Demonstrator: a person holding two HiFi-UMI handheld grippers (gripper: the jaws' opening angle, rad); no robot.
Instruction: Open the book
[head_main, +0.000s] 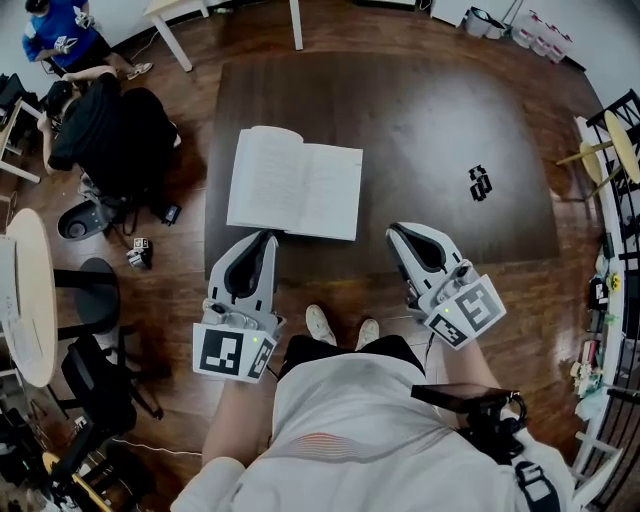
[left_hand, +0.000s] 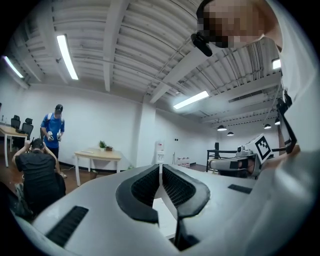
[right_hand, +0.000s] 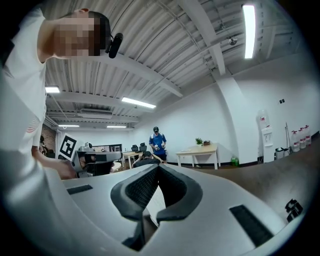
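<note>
An open book (head_main: 295, 183) lies flat on the dark table (head_main: 450, 120), left of centre in the head view, its white pages facing up. The left gripper (head_main: 266, 238) hovers just below the book's lower left corner. The right gripper (head_main: 396, 231) hangs at the table's near edge, to the right of the book and apart from it. Each gripper's own view shows its jaws brought together at the tips with nothing between them.

The task looks done, so the risks are small ones. The left-hand pages arch up slightly and could flop back over if the spine is stiff. The left gripper sits so near the corner that a careless sweep could catch a page, crease it or push the book askew.
</note>
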